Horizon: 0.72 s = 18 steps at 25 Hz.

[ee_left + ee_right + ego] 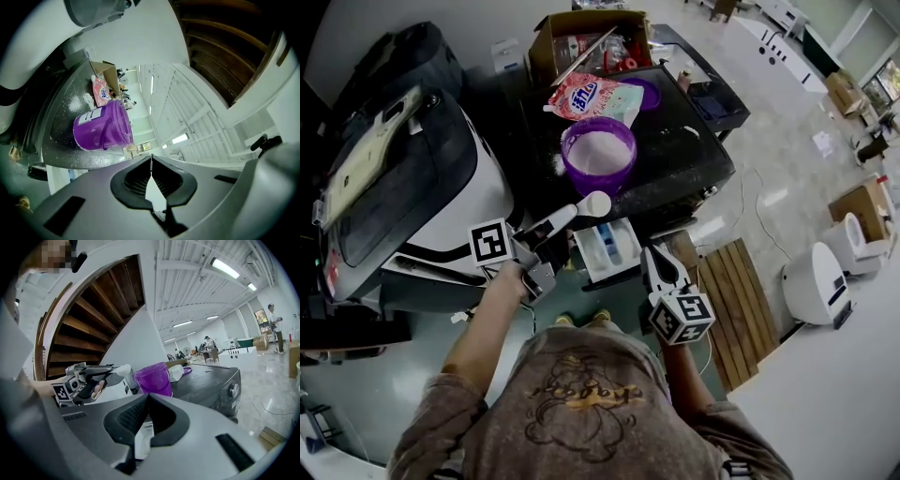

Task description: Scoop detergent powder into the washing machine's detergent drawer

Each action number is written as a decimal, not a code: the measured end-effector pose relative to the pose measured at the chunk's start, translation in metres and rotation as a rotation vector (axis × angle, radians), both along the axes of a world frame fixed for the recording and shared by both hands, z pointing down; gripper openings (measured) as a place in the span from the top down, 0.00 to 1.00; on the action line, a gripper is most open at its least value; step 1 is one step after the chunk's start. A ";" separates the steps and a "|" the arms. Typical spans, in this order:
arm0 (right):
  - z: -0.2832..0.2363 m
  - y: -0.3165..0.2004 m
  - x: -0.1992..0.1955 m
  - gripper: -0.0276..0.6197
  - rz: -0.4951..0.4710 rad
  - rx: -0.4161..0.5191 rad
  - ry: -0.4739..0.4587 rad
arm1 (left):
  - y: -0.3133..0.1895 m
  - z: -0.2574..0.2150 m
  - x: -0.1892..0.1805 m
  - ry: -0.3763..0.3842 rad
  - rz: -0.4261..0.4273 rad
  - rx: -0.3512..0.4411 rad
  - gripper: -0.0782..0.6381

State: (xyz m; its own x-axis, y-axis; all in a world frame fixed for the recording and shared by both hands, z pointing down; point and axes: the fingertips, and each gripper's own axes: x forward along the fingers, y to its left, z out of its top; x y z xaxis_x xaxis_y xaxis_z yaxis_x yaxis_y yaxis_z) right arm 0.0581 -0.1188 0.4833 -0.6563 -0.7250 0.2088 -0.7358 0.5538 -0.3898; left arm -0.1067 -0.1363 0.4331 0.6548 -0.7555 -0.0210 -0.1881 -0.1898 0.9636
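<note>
A white scoop [595, 203] hangs between the purple tub [598, 155] of white powder and the open white detergent drawer [583, 255]. My left gripper [562, 221] is shut on the scoop's handle. Whether the bowl holds powder I cannot tell. In the right gripper view the scoop [123, 370] shows beside the tub [152, 378], with the left gripper [105, 375] on it. In the left gripper view the tub [103, 126] stands ahead, above my shut left gripper [151, 157]. My right gripper [652, 255] is shut on nothing, just right of the drawer; its jaws [149, 395] meet.
The tub stands on the dark washing machine top [684, 159], dusted with spilled powder. A detergent bag [591, 97] and a cardboard box [591, 42] lie behind it. A black-and-white machine [412, 187] stands at the left, a wooden pallet [741, 300] at the right.
</note>
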 end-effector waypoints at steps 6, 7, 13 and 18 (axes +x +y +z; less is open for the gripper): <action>0.005 0.009 0.000 0.96 0.041 -0.006 0.025 | 0.012 0.019 -0.001 -0.067 0.037 -0.020 0.86; 0.006 0.011 -0.001 0.96 0.046 -0.007 0.030 | 0.014 0.023 -0.001 -0.080 0.044 -0.027 0.86; 0.005 0.022 -0.008 0.96 0.078 -0.012 0.030 | 0.024 0.049 -0.002 -0.105 0.068 -0.085 0.86; 0.008 0.026 -0.005 0.96 0.102 -0.001 0.040 | 0.026 0.062 0.001 -0.143 0.121 -0.054 0.86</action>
State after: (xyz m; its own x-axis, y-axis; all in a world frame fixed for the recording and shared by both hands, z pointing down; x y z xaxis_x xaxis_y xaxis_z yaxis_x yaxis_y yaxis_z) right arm 0.0527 -0.0926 0.4912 -0.5704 -0.7873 0.2340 -0.8032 0.4752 -0.3593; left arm -0.1055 -0.1099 0.4948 0.7346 -0.6682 0.1174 -0.3031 -0.1685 0.9379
